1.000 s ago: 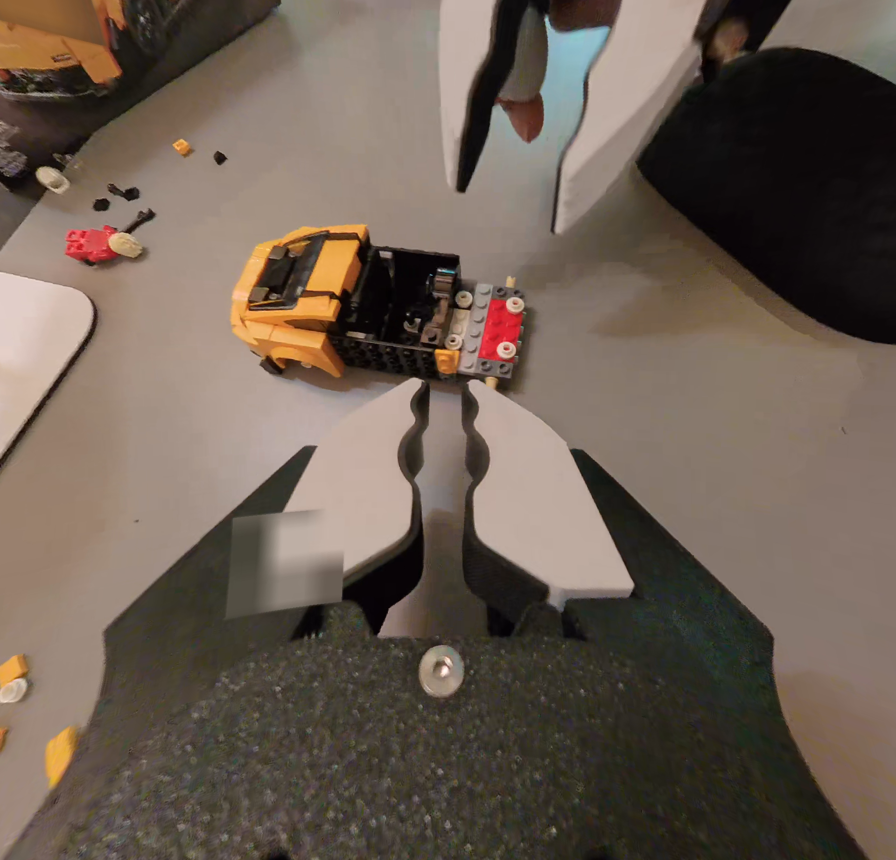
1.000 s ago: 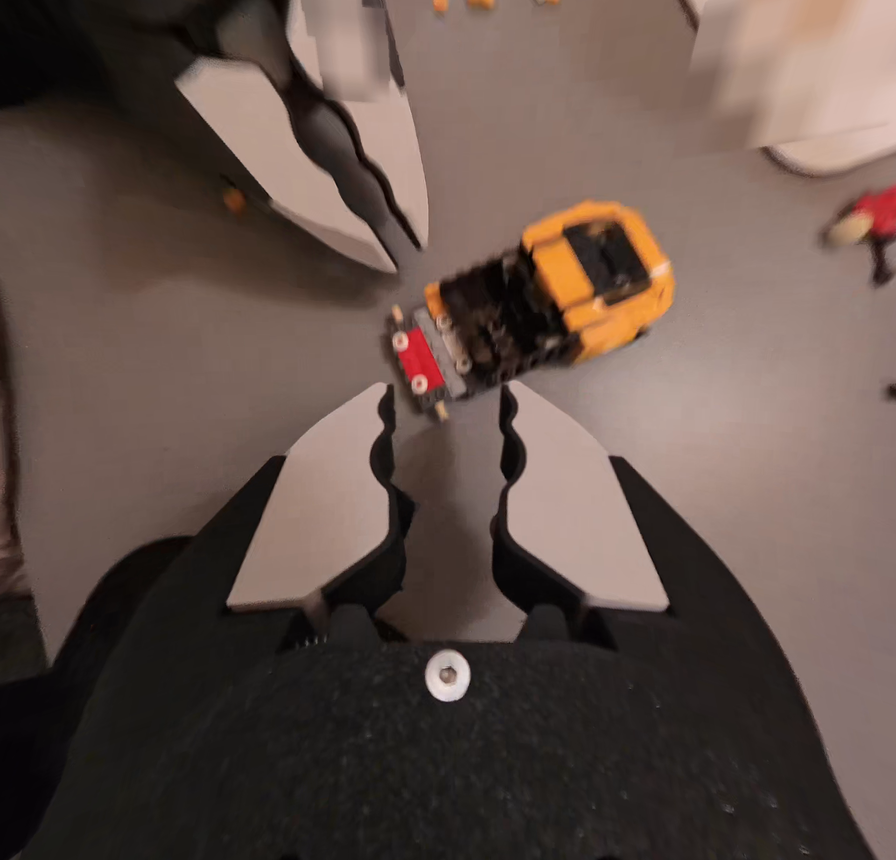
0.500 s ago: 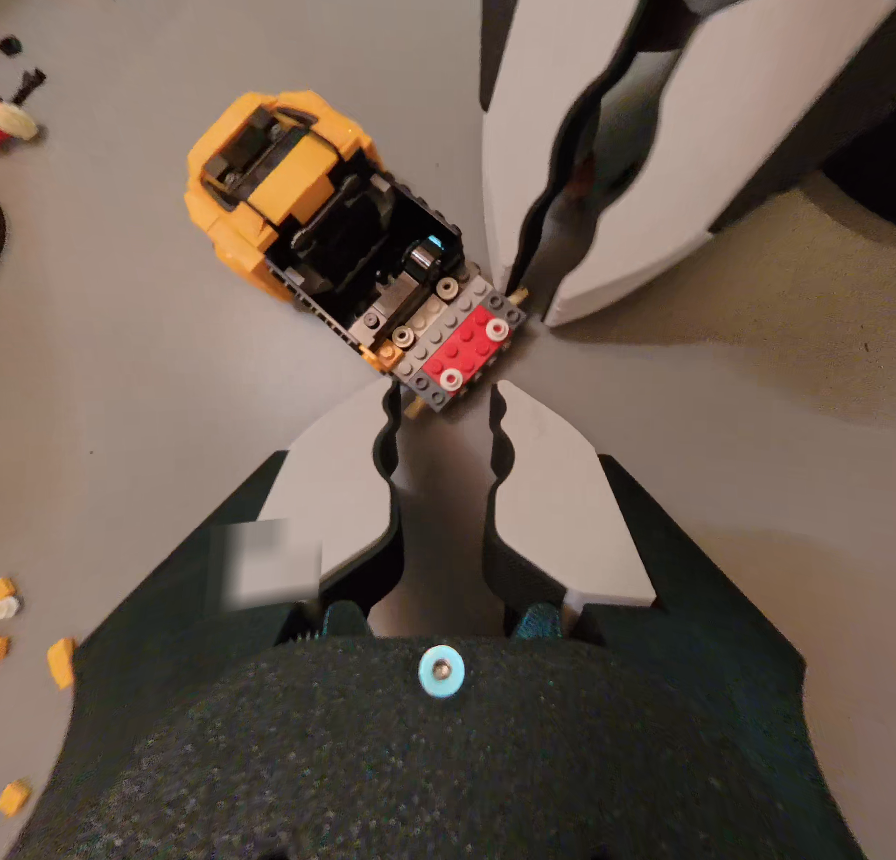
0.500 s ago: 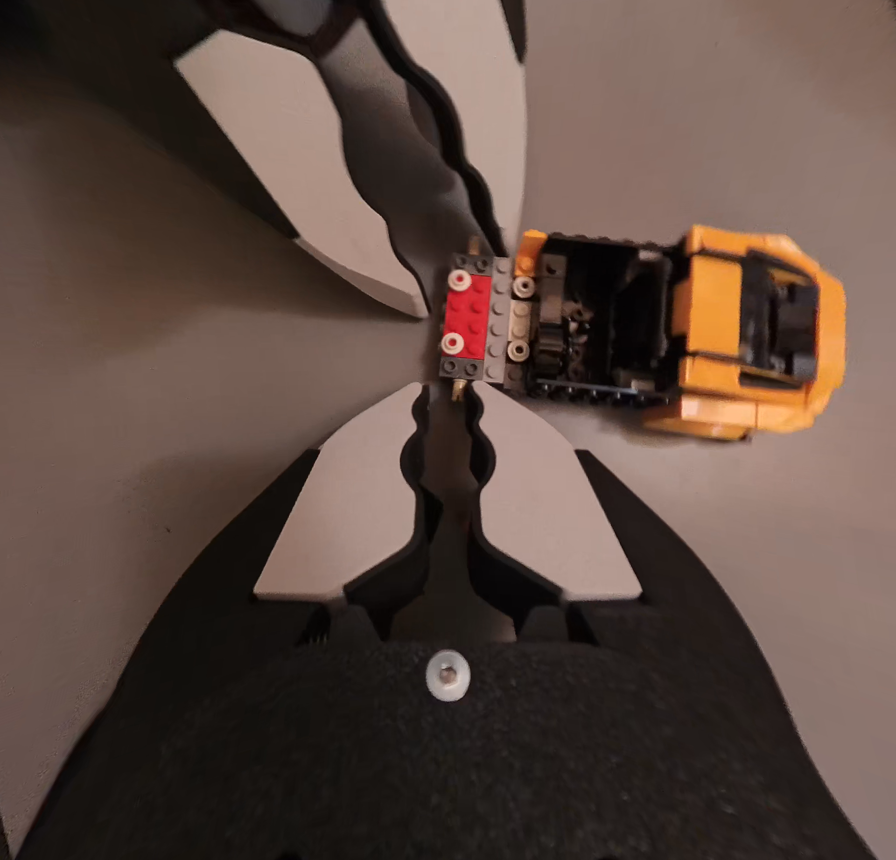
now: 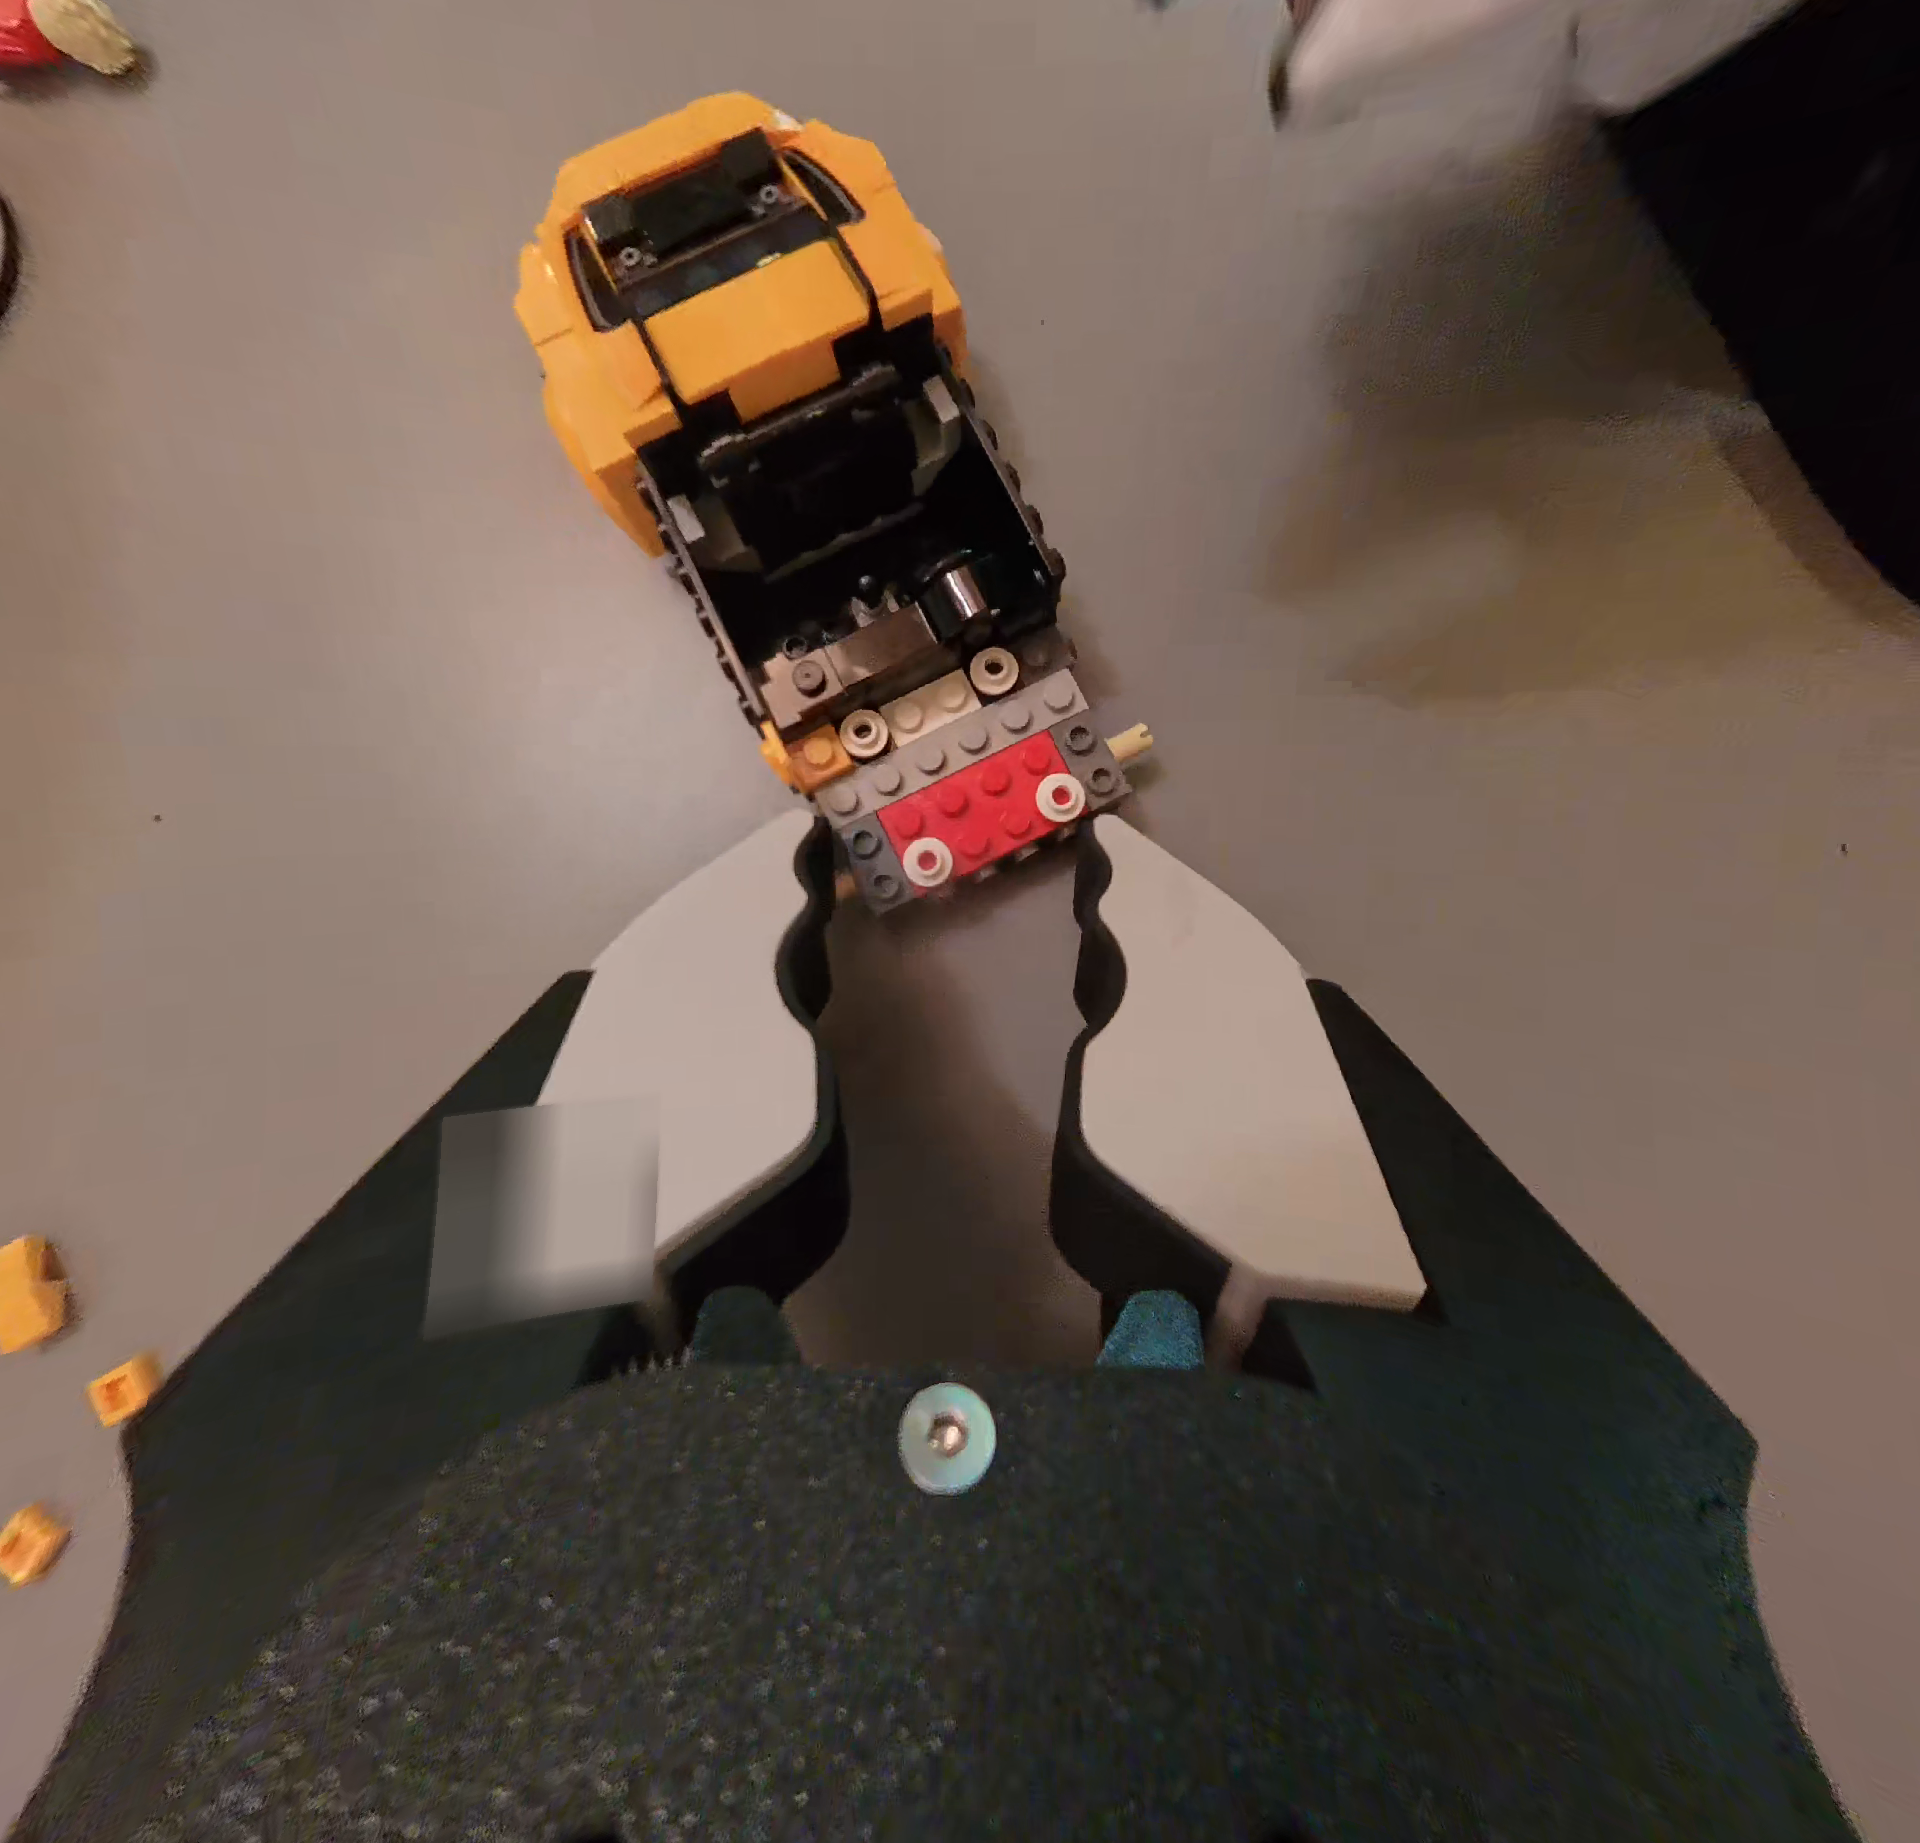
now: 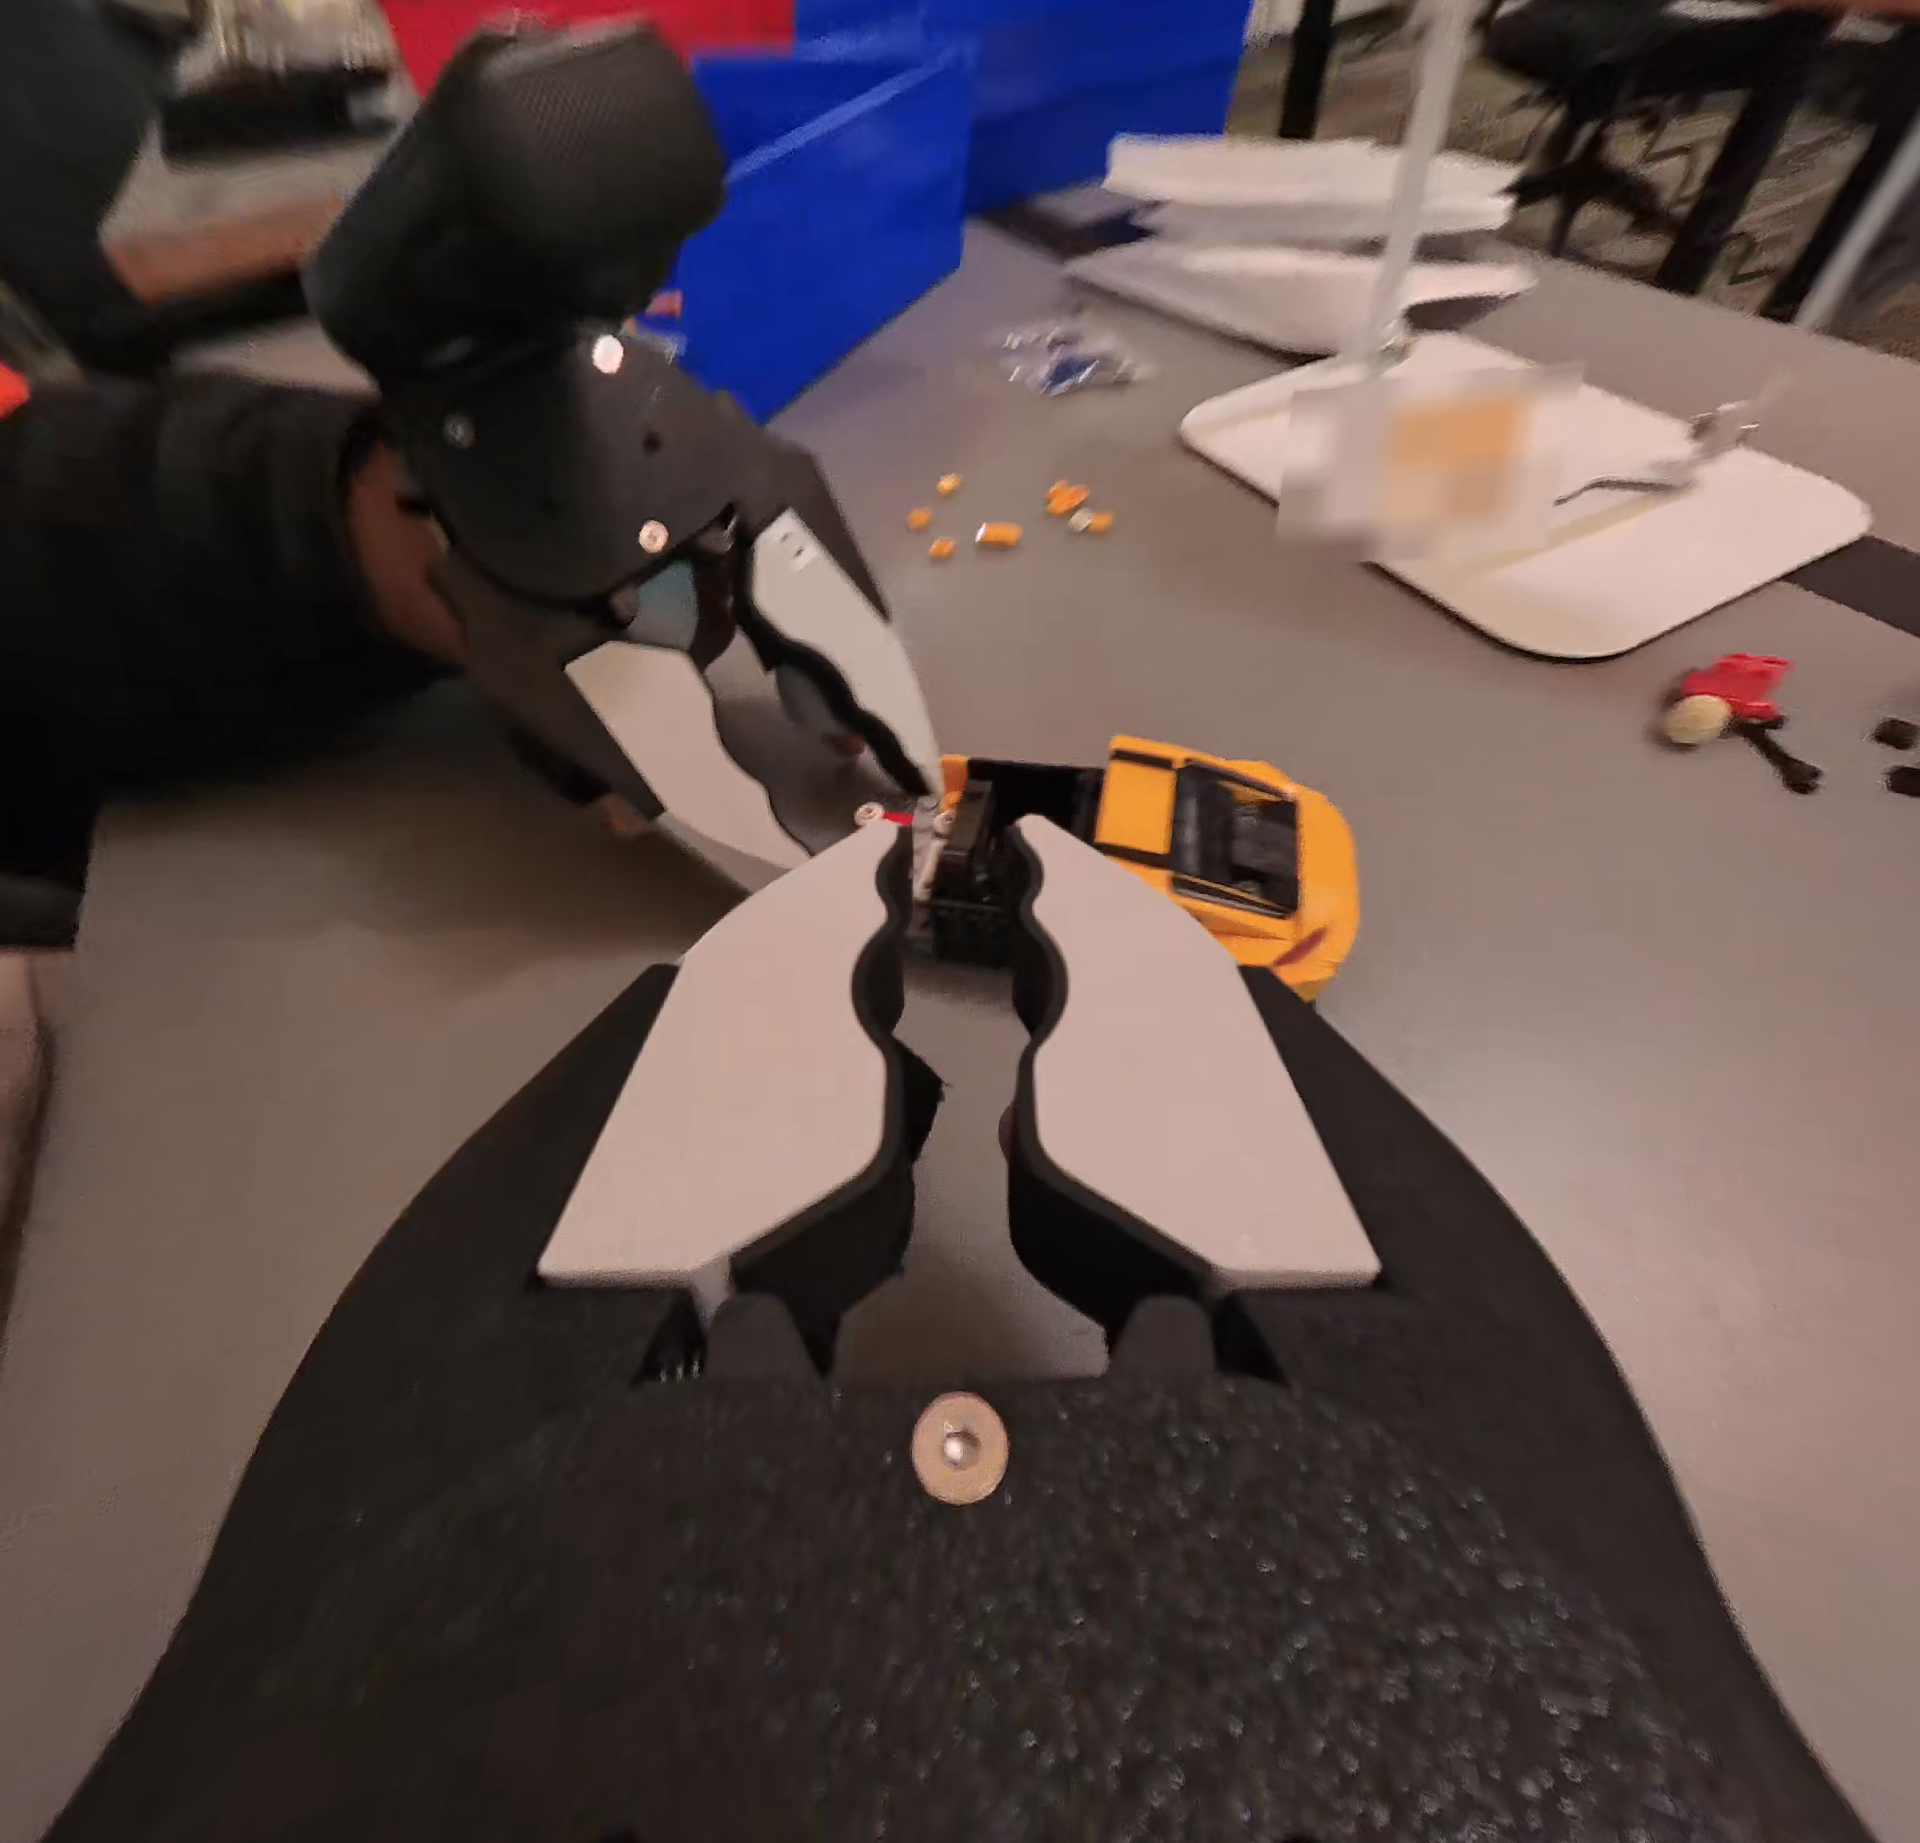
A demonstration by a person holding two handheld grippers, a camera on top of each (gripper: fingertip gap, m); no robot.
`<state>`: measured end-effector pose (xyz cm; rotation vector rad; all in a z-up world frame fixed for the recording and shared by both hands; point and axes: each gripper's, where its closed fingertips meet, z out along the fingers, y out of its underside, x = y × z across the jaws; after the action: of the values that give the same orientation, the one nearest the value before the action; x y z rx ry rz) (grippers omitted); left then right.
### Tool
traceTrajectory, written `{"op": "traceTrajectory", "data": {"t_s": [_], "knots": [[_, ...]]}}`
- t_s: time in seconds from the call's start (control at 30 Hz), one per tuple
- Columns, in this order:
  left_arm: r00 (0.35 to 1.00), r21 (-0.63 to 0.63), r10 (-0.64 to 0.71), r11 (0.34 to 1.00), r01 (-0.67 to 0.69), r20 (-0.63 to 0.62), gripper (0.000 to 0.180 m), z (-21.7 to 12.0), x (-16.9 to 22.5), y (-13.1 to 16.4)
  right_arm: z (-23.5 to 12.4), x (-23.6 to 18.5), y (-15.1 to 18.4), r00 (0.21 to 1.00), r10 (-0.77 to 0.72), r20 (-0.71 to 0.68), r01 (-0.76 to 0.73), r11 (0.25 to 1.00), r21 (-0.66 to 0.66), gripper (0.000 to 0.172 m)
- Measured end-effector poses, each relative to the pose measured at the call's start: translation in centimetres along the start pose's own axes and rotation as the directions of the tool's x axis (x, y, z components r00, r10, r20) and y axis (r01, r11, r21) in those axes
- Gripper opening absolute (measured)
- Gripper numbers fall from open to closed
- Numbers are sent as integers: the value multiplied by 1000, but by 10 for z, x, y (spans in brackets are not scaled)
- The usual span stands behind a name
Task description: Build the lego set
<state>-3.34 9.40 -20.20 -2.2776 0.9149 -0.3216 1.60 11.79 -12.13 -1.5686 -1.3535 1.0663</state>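
Jaws of the left gripper [image 5: 956,848], nearly shut a second ago, now stand wide apart, and the half-built yellow and black toy-brick car [image 5: 748,318] on the grey table [image 5: 312,650] has swung round so that its red and grey studded rear plate [image 5: 977,806] sits just between the fingertips, one tip touching a corner, not clamped. The right gripper [image 6: 956,837], narrowed to a slim gap with nothing plainly in it, hangs off to the car's side, apart from it.

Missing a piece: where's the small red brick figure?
Left wrist view: red brick figure at the top-left corner of the grey table, left of the yellow brick car.
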Motion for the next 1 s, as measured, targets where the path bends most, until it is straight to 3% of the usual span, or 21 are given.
{"op": "traceTrajectory", "data": {"t_s": [0.13, 0.27, 0.33, 0.43, 0.53, 0.7, 0.77, 0.87, 1.0], "knots": [[996, -15, 67, 998, -68, -66, 44, -9, -5, 11, -10, 17, -15, 995, 88, -52, -81, 990, 118, 15], [979, -19, 149, 988, -153, -136, 44, -21, -13, 25, -10, 21, -14, 992, 81, -91, -70, 990, 121, 14], [984, -41, 141, 988, -146, -112, 55, -30, -25, 32, -7, 20, -11, 992, 75, -100, -63, 992, 111, 14], [992, -5, 66, 998, -67, -109, 55, -53, -28, 36, -4, 21, -7, 991, 58, -122, -47, 995, 93, 14], [983, 36, 2, 999, 5, -184, 45, -73, -3, 39, -3, 22, -5, 990, 56, -132, -45, 995, 84, 14], [978, -69, 17, 997, -32, -206, 26, -71, 34, 67, 2, 21, -1, 989, 41, -140, -34, 998, 55, 13], [981, -93, 3, 995, -21, -193, 23, -65, 36, 72, 3, 22, 2, 989, 35, -144, -29, 999, 41, 13], [989, -94, 1, 995, -15, -151, 3, -60, 28, 69, 3, 23, 4, 989, 38, -145, -33, 999, 37, 13], [991, -60, 115, 991, -119, -67, 3, -56, 17, 59, 2, 16, 3, 994, 28, -103, -24, 999, 42, 9]]}}
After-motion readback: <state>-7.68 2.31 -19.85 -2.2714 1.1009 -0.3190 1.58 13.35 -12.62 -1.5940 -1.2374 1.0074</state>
